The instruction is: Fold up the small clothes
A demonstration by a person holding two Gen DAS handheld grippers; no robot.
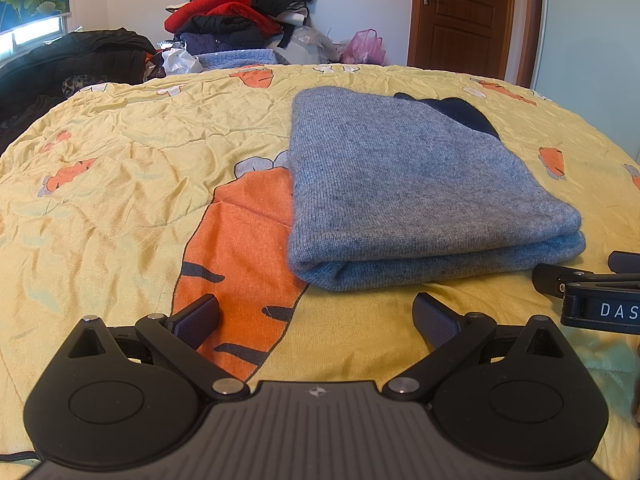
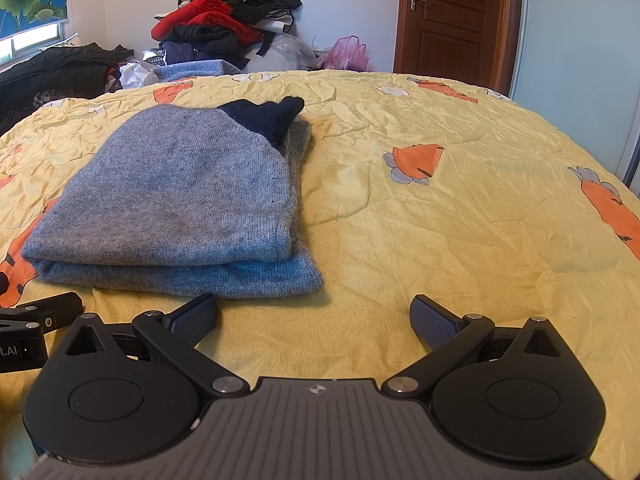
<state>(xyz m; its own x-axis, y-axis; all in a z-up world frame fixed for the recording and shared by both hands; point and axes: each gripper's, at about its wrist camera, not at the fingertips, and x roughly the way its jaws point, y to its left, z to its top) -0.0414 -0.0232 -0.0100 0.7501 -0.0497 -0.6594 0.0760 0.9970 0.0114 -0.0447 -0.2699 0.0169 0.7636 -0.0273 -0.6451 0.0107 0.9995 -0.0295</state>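
Both of my grippers are hovering low over the yellow carrot-print bedspread, holding nothing. My left gripper is keeping its fingers spread wide apart, as is my right gripper. Just ahead, the folded grey knit garment is lying flat on the bedspread, lying between the two grippers, with a dark navy part showing at its far end. Behind the bed, a heap of clothes is sitting against the wall.

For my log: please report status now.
Left gripper open, empty. Right gripper open, empty. Grey sweater folded on bedspread. Nothing in the way.
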